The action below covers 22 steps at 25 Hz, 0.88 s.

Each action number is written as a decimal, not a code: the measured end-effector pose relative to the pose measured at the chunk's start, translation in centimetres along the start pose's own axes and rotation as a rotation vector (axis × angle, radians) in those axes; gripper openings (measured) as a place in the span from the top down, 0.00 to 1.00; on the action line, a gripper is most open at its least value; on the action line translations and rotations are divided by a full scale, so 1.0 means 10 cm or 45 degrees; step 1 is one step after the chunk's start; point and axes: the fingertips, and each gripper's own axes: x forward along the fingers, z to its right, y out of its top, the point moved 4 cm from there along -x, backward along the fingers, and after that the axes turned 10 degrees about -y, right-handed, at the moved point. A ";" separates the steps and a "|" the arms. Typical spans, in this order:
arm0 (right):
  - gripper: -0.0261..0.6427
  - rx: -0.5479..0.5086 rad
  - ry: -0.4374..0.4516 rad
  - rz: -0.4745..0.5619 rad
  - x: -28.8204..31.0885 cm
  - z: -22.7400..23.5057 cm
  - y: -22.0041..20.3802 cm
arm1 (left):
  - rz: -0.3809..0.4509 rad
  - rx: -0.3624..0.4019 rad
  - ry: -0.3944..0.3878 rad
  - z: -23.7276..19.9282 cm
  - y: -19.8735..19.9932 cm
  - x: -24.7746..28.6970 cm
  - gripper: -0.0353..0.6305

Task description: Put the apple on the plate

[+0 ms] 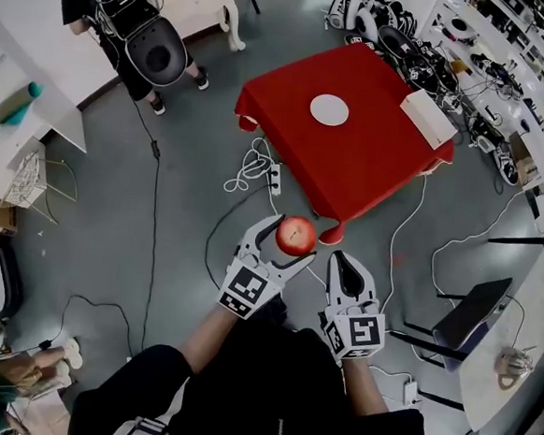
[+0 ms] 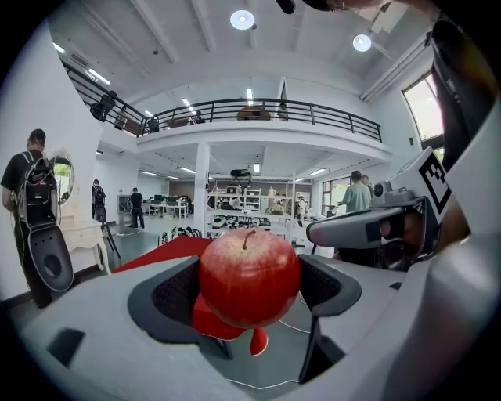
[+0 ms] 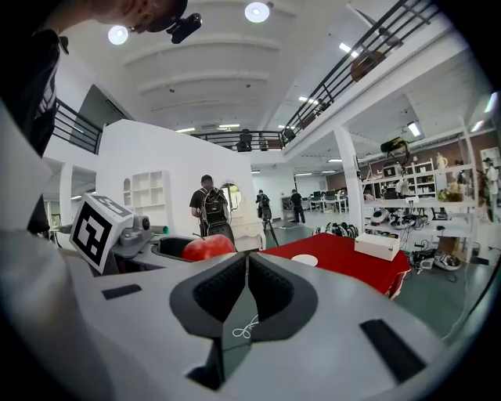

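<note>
A red apple (image 1: 296, 234) is held in the air in front of me, clamped between the jaws of my left gripper (image 1: 289, 237). In the left gripper view the apple (image 2: 249, 276) fills the gap between the two dark pads, stem up. My right gripper (image 1: 338, 261) hangs beside it, jaws pressed together with nothing between them; from its view the apple (image 3: 207, 247) shows to the left. A round white plate (image 1: 329, 109) lies on the table with the red cloth (image 1: 351, 162), well ahead of both grippers and apart from them. The plate (image 3: 304, 260) also appears in the right gripper view.
A white box (image 1: 428, 118) rests on the table's right edge. Cables and a power strip (image 1: 274, 177) lie on the grey floor between me and the table. A person with a backpack (image 1: 129, 8) stands far left. Cluttered benches line the right side, with a dark chair (image 1: 469, 312) near them.
</note>
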 end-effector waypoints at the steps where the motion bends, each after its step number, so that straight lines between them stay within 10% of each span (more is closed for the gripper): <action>1: 0.94 -0.003 -0.007 -0.004 0.09 0.00 0.01 | -0.002 0.002 -0.007 -0.09 0.00 0.02 0.37; 22: 0.94 0.034 -0.026 -0.071 1.35 0.50 0.05 | -0.048 -0.055 -0.053 -1.18 -0.06 0.85 0.37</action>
